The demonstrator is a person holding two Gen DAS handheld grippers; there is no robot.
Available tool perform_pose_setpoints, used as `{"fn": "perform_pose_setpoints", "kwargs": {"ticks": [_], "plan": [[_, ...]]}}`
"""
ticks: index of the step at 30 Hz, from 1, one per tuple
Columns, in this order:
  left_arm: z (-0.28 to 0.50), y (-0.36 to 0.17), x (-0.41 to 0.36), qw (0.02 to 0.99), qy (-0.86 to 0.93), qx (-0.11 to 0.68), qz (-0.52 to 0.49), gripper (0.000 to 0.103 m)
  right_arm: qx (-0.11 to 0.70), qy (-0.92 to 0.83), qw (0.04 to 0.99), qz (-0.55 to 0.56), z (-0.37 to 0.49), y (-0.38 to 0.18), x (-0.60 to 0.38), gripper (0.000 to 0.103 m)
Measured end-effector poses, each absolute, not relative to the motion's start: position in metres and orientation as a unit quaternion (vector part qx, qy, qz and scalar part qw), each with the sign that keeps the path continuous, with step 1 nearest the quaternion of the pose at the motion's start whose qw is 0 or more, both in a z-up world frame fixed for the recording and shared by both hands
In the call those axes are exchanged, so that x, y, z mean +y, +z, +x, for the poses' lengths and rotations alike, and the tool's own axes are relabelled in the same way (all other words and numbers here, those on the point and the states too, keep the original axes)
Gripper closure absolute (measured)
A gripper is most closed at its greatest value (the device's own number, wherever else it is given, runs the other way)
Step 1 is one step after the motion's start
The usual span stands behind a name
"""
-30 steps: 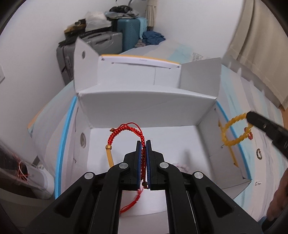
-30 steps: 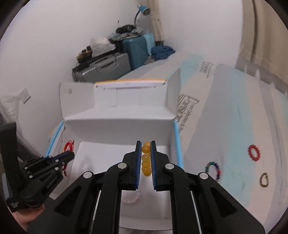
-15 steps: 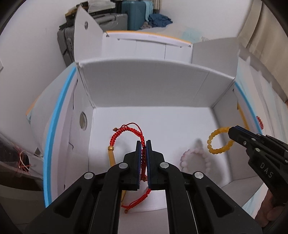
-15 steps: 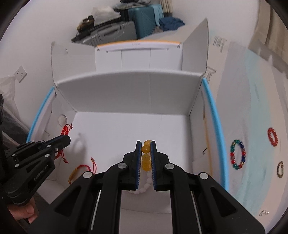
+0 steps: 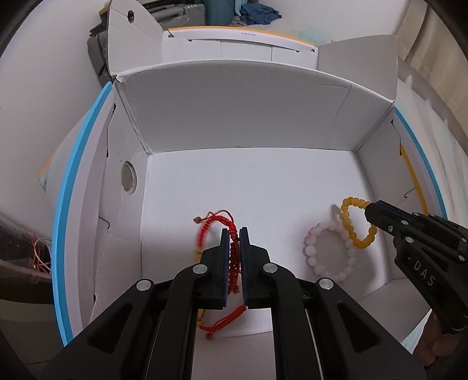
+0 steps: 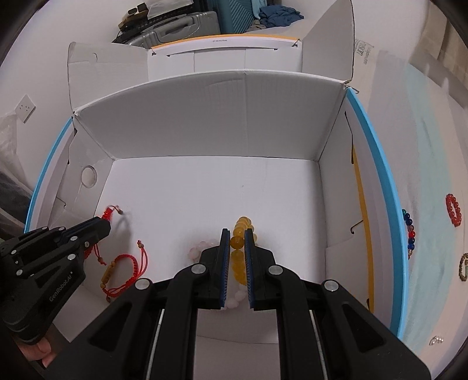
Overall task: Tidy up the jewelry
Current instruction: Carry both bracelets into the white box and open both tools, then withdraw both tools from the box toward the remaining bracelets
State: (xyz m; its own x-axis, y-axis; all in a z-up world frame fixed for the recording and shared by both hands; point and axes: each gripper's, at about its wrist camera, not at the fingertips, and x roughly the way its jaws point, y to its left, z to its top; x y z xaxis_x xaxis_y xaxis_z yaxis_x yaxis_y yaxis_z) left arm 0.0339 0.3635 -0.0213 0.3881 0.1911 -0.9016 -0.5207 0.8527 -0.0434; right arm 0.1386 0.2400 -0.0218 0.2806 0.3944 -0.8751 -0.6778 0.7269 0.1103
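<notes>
An open white cardboard box (image 5: 248, 117) fills both views. Low inside it, my left gripper (image 5: 233, 232) holds a red braided cord bracelet (image 5: 218, 219) between its pads, and the jaws are opening. In the right wrist view the left gripper (image 6: 106, 226) enters from the left. My right gripper (image 6: 235, 232) is shut on a yellow bead bracelet (image 6: 237, 241), which hangs just over a pink bead bracelet (image 6: 199, 247) on the box floor. The left wrist view shows the right gripper (image 5: 369, 212), the yellow bracelet (image 5: 349, 231) and the pink one (image 5: 310, 251). Another red cord bracelet (image 6: 125, 258) with a gold tube lies on the floor.
Right of the box, on pale blue bedding, lie a red bead bracelet (image 6: 453, 210), a multicoloured one (image 6: 409, 231), a dark beaded one (image 6: 465, 267) and a small silver piece (image 6: 435, 339). The box flaps stand up. Suitcases (image 6: 175, 20) are stacked behind.
Both grippers have sunk into the box and tipped downward, carrying their bracelets. The yellow bracelet now hangs right over the pink one, and the red one is near the floor.
</notes>
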Motion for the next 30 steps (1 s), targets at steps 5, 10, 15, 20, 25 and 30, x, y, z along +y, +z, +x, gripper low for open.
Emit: {"fn": "perform_pose_setpoints", "kwargs": {"ticks": [5, 10, 15, 20, 25, 30], "plan": [[0.036, -0.020, 0.364, 0.814, 0.230, 0.509, -0.160, 0.082, 0.494, 0.337, 0.789, -0.142, 0.140, -0.020, 0.242, 0.091], [0.035, -0.012, 0.364, 0.818, 0.237, 0.500, -0.158, 0.047, 0.473, 0.342, 0.801, -0.133, 0.134, -0.002, 0.235, 0.053], [0.038, 0.001, 0.361, 0.828, 0.242, 0.482, -0.151, 0.023, 0.436, 0.347, 0.823, -0.114, 0.130, 0.030, 0.217, 0.028], [0.041, 0.019, 0.356, 0.842, 0.251, 0.455, -0.146, 0.007, 0.402, 0.337, 0.846, -0.096, 0.133, 0.057, 0.191, 0.014], [0.047, 0.030, 0.346, 0.849, 0.249, 0.445, -0.137, 0.006, 0.392, 0.329, 0.855, -0.084, 0.135, 0.070, 0.167, 0.010], [0.056, 0.038, 0.329, 0.858, 0.237, 0.438, -0.125, 0.006, 0.379, 0.318, 0.866, -0.080, 0.136, 0.078, 0.140, 0.008]]}}
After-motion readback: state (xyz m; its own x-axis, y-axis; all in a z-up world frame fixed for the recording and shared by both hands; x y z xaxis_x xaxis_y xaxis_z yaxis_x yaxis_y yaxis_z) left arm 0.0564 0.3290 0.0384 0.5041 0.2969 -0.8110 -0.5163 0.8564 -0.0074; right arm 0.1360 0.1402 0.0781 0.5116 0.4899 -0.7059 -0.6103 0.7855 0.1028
